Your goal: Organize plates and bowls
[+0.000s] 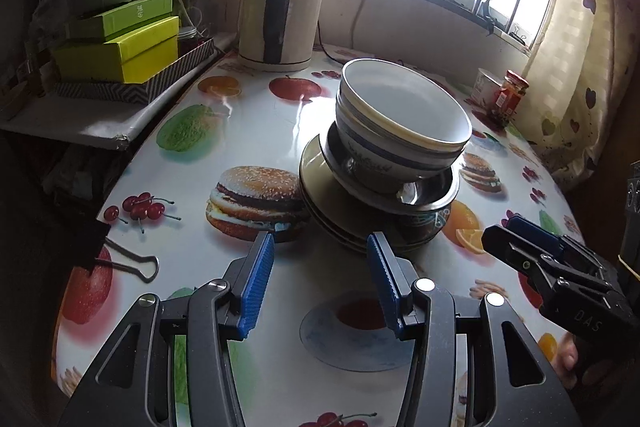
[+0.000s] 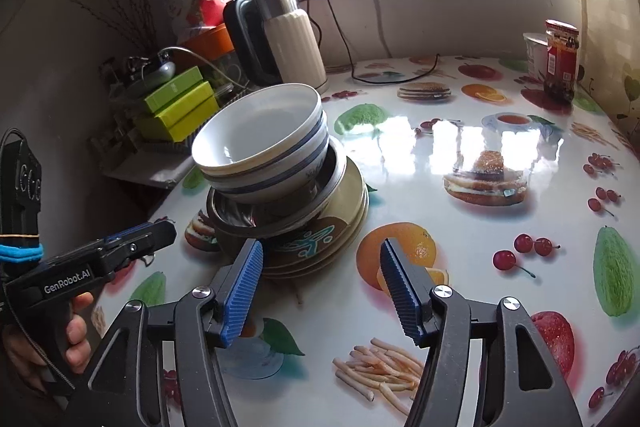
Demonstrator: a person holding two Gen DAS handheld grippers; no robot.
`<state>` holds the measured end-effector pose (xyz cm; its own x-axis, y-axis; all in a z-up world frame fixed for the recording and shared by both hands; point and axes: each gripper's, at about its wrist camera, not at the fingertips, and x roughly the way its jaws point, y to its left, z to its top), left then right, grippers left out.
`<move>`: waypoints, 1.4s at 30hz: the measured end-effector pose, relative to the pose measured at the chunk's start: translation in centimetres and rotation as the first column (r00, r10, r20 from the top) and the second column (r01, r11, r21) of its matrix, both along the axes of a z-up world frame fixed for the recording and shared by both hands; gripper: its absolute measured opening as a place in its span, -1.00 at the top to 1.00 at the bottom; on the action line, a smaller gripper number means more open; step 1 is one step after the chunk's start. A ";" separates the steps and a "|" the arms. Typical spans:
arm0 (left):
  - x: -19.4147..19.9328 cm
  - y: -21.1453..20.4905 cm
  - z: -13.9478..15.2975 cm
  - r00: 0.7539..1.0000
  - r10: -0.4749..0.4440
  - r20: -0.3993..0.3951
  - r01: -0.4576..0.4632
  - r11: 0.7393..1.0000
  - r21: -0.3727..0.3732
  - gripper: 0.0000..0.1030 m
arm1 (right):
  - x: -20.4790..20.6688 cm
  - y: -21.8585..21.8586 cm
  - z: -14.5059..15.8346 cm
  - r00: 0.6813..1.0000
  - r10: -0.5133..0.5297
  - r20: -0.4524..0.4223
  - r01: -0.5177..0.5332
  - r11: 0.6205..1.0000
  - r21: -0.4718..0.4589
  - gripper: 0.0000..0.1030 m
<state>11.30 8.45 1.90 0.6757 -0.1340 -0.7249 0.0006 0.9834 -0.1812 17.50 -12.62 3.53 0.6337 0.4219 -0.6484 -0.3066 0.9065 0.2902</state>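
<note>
Straight ahead of both grippers, near mid-table, the stack of bowls and plates point(image 1: 384, 163) is seen; left gripper point(image 1: 320, 279) and right gripper point(image 2: 320, 287) are held half open, empty, about equally near.

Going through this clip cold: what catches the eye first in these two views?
The leaning stack of dishes at mid-table: white blue-banded bowls nested in a metal bowl atop patterned plates. Next, the glossy tablecloth printed with burgers and fruit. Both the left gripper and right gripper stand open and empty just short of the stack; a cream electric kettle stands behind, by the window.
</note>
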 end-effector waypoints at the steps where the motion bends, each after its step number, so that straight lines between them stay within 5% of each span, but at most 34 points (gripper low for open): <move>1: -0.2 -0.1 -0.2 1.000 0.001 -0.008 -0.001 1.000 -0.006 0.04 | -0.3 0.2 -0.1 1.000 0.004 -0.001 -0.004 1.000 -0.009 -0.20; 5: -1.1 -1.0 -0.5 1.000 0.017 0.006 -0.017 0.997 0.070 0.04 | -1.3 0.7 -0.3 1.000 -0.006 -0.004 0.006 0.999 -0.035 -0.20; 15: -2.0 -2.9 -2.9 0.999 0.013 -0.053 -0.007 0.995 0.095 0.04 | -2.7 1.2 -1.9 0.996 -0.080 -0.046 0.072 0.986 -0.151 -0.25; 34: -2.8 -4.0 -5.0 0.995 0.036 -0.093 -0.021 0.987 0.156 0.04 | -3.7 1.5 -5.0 0.985 -0.118 -0.124 0.091 0.975 -0.201 -0.29; 42: -2.9 -4.1 -5.1 0.996 0.045 -0.078 -0.032 0.986 0.163 0.03 | -4.0 2.0 -5.3 0.987 -0.120 -0.109 0.092 0.968 -0.233 -0.45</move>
<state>8.38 4.34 -3.18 0.6158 0.0146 -0.7878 -0.0462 0.9988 -0.0176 13.53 -10.61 -1.76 0.5779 0.1900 -0.7936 -0.1806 0.9782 0.1027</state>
